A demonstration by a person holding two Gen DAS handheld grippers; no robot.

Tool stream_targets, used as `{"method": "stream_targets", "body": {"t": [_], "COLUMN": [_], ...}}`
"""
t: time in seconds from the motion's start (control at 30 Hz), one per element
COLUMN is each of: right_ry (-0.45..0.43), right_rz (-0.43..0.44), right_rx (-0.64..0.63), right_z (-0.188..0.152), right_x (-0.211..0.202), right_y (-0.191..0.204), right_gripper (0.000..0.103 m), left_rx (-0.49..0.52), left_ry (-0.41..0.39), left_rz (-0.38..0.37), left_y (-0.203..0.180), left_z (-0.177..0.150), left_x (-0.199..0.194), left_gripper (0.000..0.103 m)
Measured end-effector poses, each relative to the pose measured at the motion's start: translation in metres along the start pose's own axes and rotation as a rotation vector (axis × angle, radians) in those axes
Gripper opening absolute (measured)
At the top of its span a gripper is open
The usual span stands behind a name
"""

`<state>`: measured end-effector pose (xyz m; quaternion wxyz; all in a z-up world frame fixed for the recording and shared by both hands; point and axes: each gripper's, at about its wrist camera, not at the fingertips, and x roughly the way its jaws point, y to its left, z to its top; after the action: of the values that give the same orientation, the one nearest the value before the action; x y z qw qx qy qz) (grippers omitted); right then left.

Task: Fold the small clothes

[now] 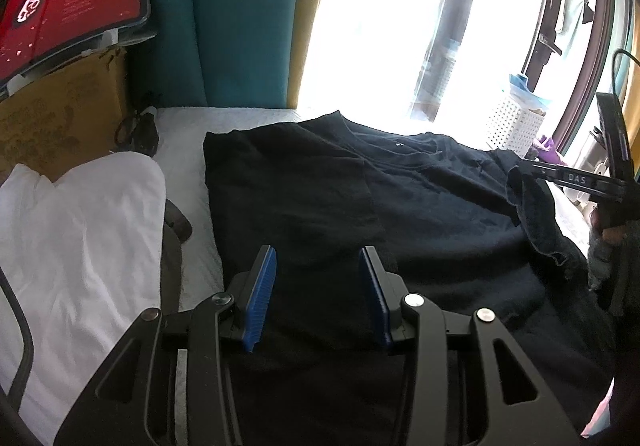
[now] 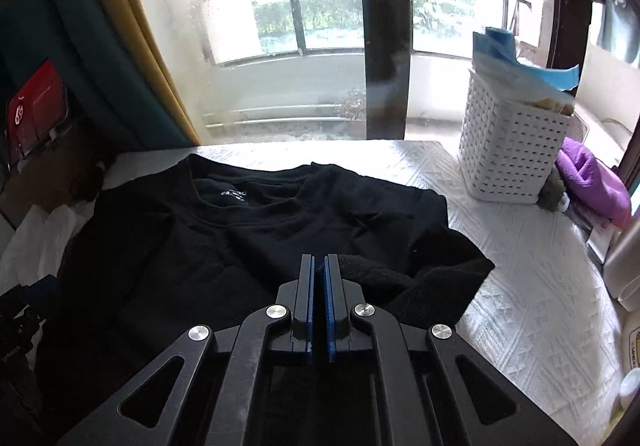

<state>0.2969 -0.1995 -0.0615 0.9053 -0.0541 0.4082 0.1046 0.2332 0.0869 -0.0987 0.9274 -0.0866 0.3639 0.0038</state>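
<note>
Black T-shirt (image 2: 248, 230): matt soft knit cloth. White bedcover (image 2: 520, 286) under it: quilted, textured cloth. Basket (image 2: 508, 162) beyond the shirt: white perforated plastic. Gripper pads (image 1: 262, 298): ribbed blue rubbery; screws shiny metal.

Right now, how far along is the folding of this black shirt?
Early on. Done: the black shirt lies spread on the white bed cover, its left side already folded in. In hand: the right gripper has pinched the shirt's right sleeve and lifted it; the left gripper hovers open above the hem. Left: folding that sleeve inward, then folding the body.
</note>
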Motion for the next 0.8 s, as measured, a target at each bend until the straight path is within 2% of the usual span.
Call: {"method": "stream_targets", "body": {"t": [0.13,0.2,0.23,0.27,0.43,0.6,0.7,0.73,0.8], "right_ry": [-0.023,-0.038,-0.043,-0.056,-0.009,0.011,0.022,0.027,0.032], "right_rz": [-0.057,-0.086,-0.097,-0.094,-0.099,-0.045,-0.024,-0.034,-0.055], "right_rx": [0.013,0.032,0.04,0.049,0.07,0.099,0.085,0.067,0.029], "right_z": [-0.007,-0.012,-0.014,-0.017,-0.024,-0.021,-0.014,-0.011,-0.006], "right_x": [-0.012,-0.021,-0.023,-0.027,-0.023,-0.011,-0.001,0.003,0.01], "right_y": [-0.015,-0.027,-0.031,-0.036,-0.048,-0.043,-0.032,-0.027,-0.016], "right_gripper": [0.008,0.047,0.095,0.103,0.103,0.103,0.09,0.089,0.078], "left_rx": [-0.004,-0.001,0.003,0.011,0.025,0.019,0.023,0.023,0.021], "left_ry": [-0.002,0.002,0.002,-0.002,-0.006,-0.011,-0.01,-0.008,-0.006], "left_rz": [0.004,0.011,0.014,0.015,0.013,0.013,0.014,0.014,0.012], "left_y": [0.001,0.002,0.001,0.0,-0.004,-0.004,-0.004,-0.003,-0.004], "left_z": [-0.002,-0.003,-0.004,-0.005,-0.004,-0.002,-0.002,-0.003,-0.004], "left_x": [-0.002,-0.002,-0.002,-0.003,-0.006,-0.009,-0.009,-0.009,-0.009], "left_gripper": [0.043,0.043,0.043,0.043,0.043,0.043,0.043,0.043,0.043]}}
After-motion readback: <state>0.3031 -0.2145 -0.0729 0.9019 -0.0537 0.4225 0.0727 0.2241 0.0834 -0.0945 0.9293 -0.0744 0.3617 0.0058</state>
